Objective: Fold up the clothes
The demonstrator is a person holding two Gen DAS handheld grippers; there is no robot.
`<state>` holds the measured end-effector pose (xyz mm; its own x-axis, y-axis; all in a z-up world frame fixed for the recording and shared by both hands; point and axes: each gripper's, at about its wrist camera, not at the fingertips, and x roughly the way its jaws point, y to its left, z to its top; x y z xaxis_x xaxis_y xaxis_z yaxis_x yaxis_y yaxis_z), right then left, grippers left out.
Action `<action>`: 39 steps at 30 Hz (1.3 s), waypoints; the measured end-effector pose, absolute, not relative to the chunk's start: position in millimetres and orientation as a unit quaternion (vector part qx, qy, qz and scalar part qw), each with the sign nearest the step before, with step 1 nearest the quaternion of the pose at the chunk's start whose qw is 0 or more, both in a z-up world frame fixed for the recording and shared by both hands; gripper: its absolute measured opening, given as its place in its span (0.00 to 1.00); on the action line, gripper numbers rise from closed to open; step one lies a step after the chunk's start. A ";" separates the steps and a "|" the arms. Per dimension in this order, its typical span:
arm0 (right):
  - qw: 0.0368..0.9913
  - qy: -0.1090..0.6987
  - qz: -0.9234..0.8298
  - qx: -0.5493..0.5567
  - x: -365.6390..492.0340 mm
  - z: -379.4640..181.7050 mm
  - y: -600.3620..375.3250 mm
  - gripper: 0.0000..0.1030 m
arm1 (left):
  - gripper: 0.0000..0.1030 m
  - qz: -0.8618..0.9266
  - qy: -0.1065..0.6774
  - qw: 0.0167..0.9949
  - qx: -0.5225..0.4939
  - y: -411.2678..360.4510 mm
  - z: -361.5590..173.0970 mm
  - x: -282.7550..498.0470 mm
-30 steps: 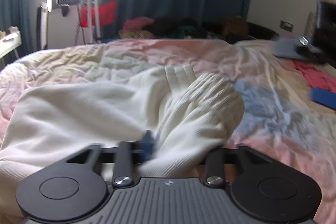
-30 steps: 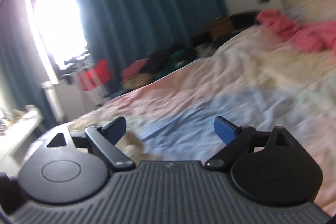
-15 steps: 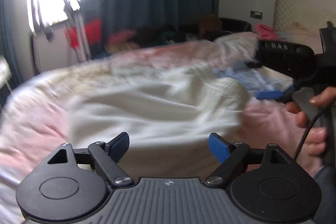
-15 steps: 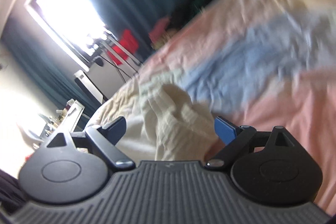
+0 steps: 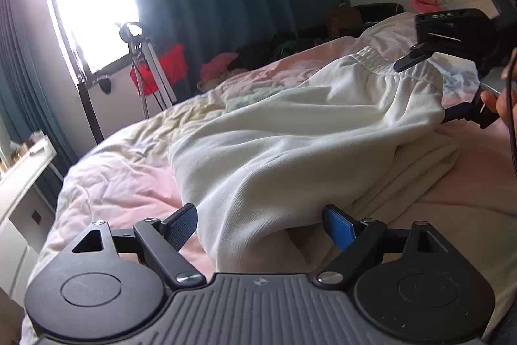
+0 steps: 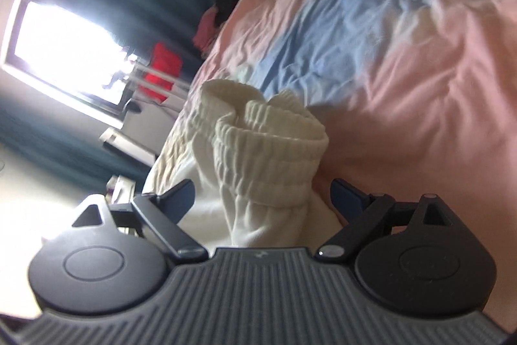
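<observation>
Both grippers have let go and swung in: the left gripper [image 5: 260, 223], jaws apart, faces a folded cream knit garment [image 5: 290, 144] lying lengthwise toward the right gripper [image 6: 261, 194], also open around the ribbed waistband [image 6: 268, 144], on the pastel bedspread [image 6: 404, 60].

Left gripper [image 5: 260, 223] held low, fingers spread wide. Right gripper [image 6: 261, 194] rolled sideways, fingers apart; right hand [image 5: 504, 92] grips its handle.
</observation>
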<state>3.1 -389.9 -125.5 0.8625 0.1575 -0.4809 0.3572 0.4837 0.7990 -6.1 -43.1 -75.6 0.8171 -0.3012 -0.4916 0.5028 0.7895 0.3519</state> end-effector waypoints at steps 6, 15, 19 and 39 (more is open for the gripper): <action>0.835 0.243 -0.059 0.490 8.2 -122.1 -381.3 0.32 | 0.85 -0.192 0.168 0.916 0.311 -60.8 -94.8 -6.9; 0.858 0.106 0.044 0.501 -8.0 -87.2 -381.7 0.27 | 0.86 -0.071 0.180 0.947 0.256 -56.6 -90.3 22.9; 0.841 0.164 -0.001 0.515 -4.9 -104.2 -387.3 0.27 | 0.91 -0.045 0.262 0.957 0.113 -25.2 -80.2 41.6; 0.850 0.297 -0.087 0.427 -5.7 -128.8 -379.6 0.43 | 0.95 -0.006 0.370 0.929 0.008 6.4 -94.3 39.5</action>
